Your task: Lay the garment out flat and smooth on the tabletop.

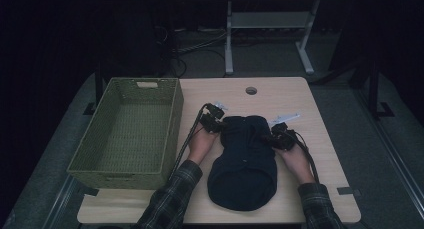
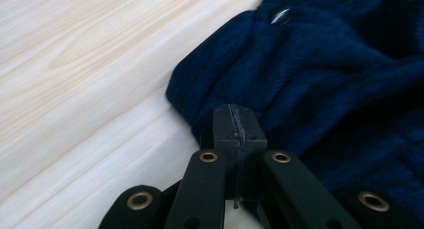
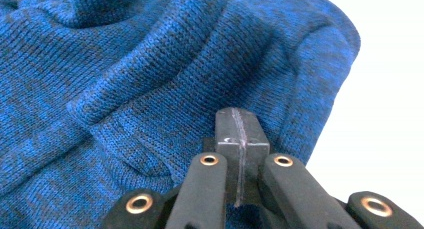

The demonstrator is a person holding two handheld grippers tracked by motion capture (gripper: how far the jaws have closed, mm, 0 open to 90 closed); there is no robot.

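This looks like a lab or recording room rather than a home. A single light wooden table [image 1: 320, 139] stands lit in an otherwise dark space — black drapes or unlit walls close it in on the left, right and far sides. The tabletop has a round cable hole [image 1: 251, 90] near its far edge, the kind found on office desks. Beyond that edge, on grey carpet [image 1: 260, 59], loose cables [image 1: 200, 44] trail across the floor past the white metal legs [image 1: 229, 39] of a second desk. A woven green basket [image 1: 127, 131] sits along the table's left edge — a prop in a bare, staged setting.
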